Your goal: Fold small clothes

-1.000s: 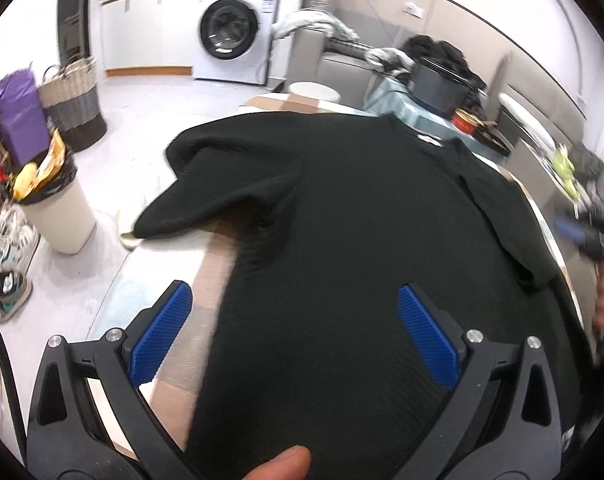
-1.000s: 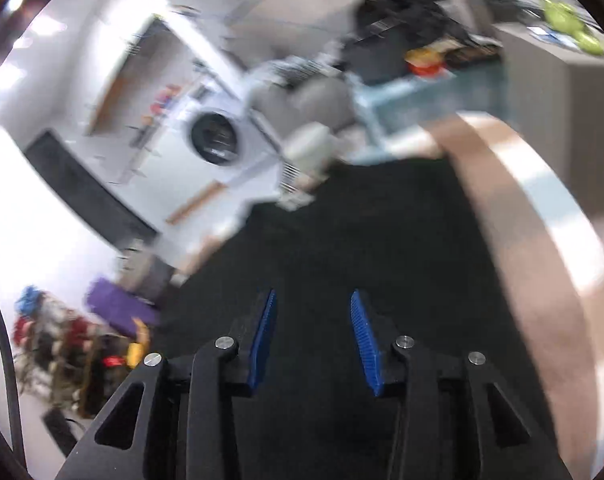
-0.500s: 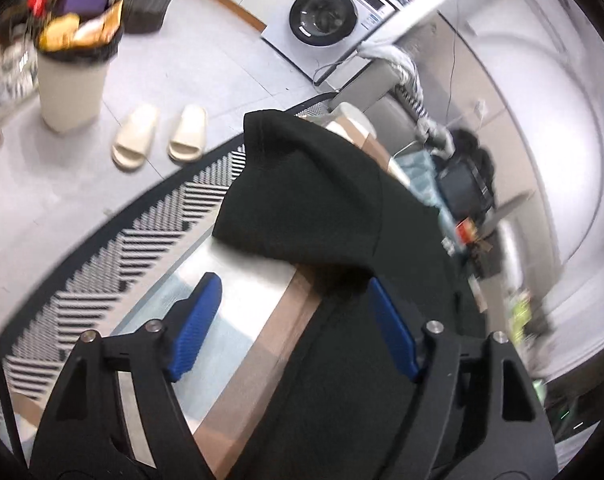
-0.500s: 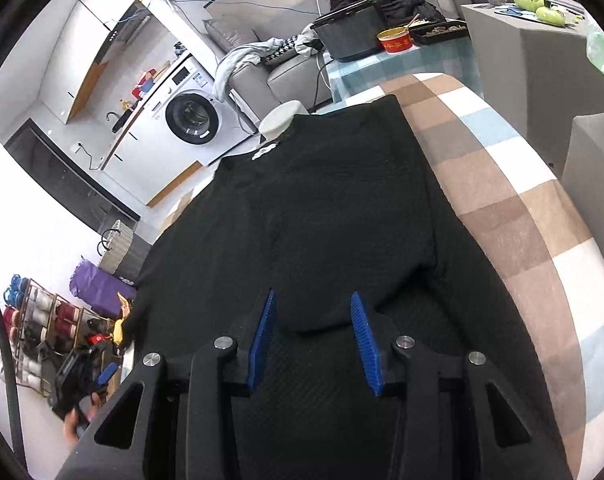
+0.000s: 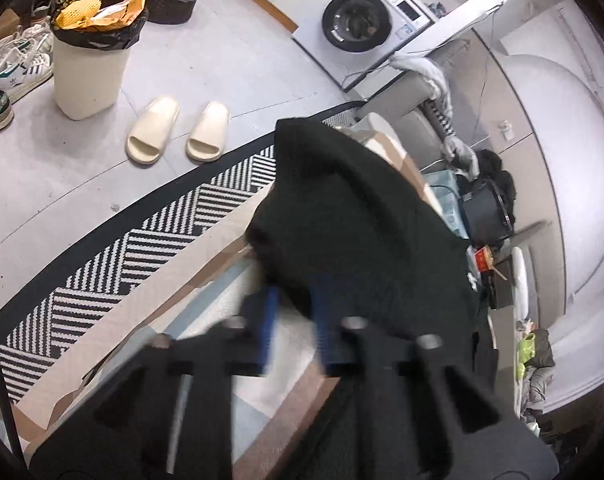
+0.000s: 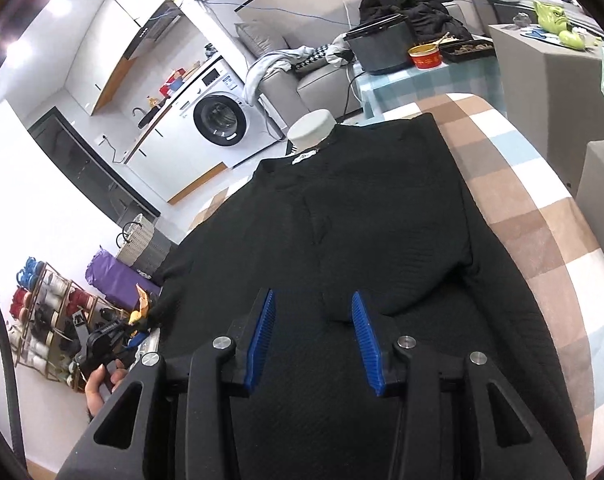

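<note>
**Black shirt spread flat, left sleeve pinched**

Far left in the right wrist view: a shoe rack (image 6: 41,320) against the wall, then a hand (image 6: 99,386) holding the left gripper (image 6: 139,336) at the edge of the checked cloth (image 6: 542,240). Clenched on the hem of the black shirt's (image 6: 382,220) left sleeve (image 5: 342,200), blue pads drawn nearly together and blurred in the left wrist view, a fold of dark fabric caught between them. Beneath that sleeve, on the floor: a black-and-white striped rug (image 5: 141,248), a pair of cream slippers (image 5: 177,130) and a full waste bin (image 5: 89,56).

Middle: shirt lying flat on the checked cloth, collar and white label pointing away toward a washing machine (image 6: 217,120) and a white round stool (image 6: 312,130). Right sleeve already folded inward across the chest.

Lower centre: right gripper (image 6: 314,336) poised over the shirt's lower half, pads partly apart, gripping nothing; the tip of the folded sleeve just ahead of them.

Right: bare checked cloth beside the shirt, then a small table with a dark pot (image 6: 382,50) and a red bowl (image 6: 426,56).
</note>
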`<state>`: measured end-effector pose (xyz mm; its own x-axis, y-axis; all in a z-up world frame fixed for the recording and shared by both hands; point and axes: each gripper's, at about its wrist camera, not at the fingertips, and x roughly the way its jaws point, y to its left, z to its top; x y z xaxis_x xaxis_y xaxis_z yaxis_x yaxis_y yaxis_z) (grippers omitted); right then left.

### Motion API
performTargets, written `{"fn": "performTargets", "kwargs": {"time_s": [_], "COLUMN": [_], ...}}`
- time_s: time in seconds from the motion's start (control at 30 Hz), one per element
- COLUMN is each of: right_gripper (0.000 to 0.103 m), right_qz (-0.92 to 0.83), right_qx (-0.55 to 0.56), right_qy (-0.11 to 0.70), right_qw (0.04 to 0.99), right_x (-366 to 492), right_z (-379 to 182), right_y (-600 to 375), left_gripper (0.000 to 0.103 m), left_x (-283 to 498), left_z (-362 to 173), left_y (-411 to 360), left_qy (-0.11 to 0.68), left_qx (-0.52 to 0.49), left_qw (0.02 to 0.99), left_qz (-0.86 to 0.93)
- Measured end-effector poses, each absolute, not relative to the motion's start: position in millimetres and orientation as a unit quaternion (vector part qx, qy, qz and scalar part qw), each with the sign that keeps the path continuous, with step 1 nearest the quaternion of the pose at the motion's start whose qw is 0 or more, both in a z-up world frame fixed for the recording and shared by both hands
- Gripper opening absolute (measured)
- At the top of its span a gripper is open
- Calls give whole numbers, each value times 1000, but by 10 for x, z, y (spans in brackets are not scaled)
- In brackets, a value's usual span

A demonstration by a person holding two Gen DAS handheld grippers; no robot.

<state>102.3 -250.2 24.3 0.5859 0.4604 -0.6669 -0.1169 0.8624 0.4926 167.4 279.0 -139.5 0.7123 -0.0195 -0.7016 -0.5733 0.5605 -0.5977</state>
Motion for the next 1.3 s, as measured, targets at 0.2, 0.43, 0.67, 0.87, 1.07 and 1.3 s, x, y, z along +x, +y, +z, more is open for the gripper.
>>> {"fn": "performTargets", "kwargs": {"time_s": [0.2, 0.43, 0.67, 0.87, 1.07, 1.3], "right_gripper": [41, 41, 41, 41, 42, 42], "right_qz": [156, 153, 151, 146, 148, 147], "right_qx": [207, 215, 221, 230, 238, 244], "right_qy": [429, 436, 448, 449, 443, 447], "right_qw": [865, 860, 853, 851, 851, 848], "right_x": [1036, 1017, 1010, 995, 957, 945], "right_z": [175, 81, 9, -26, -42, -84], "right_y": [-2583, -2655, -2749, -2813, -2839, -2879], "left_gripper": [3, 2, 3, 10, 37, 45], "left_x": [1692, 1932, 2563, 2559, 2372, 2310], "left_z": [-1256, -593, -371, -861, -823, -836], "left_y": [2690, 2197, 793, 130, 442, 1033], "left_qy": [304, 238, 306, 414, 405, 383], "left_qx": [-411, -303, -137, -59, -124, -229], "left_qw": [839, 910, 942, 901, 901, 895], "left_qz": [185, 155, -31, -112, -91, -28]}}
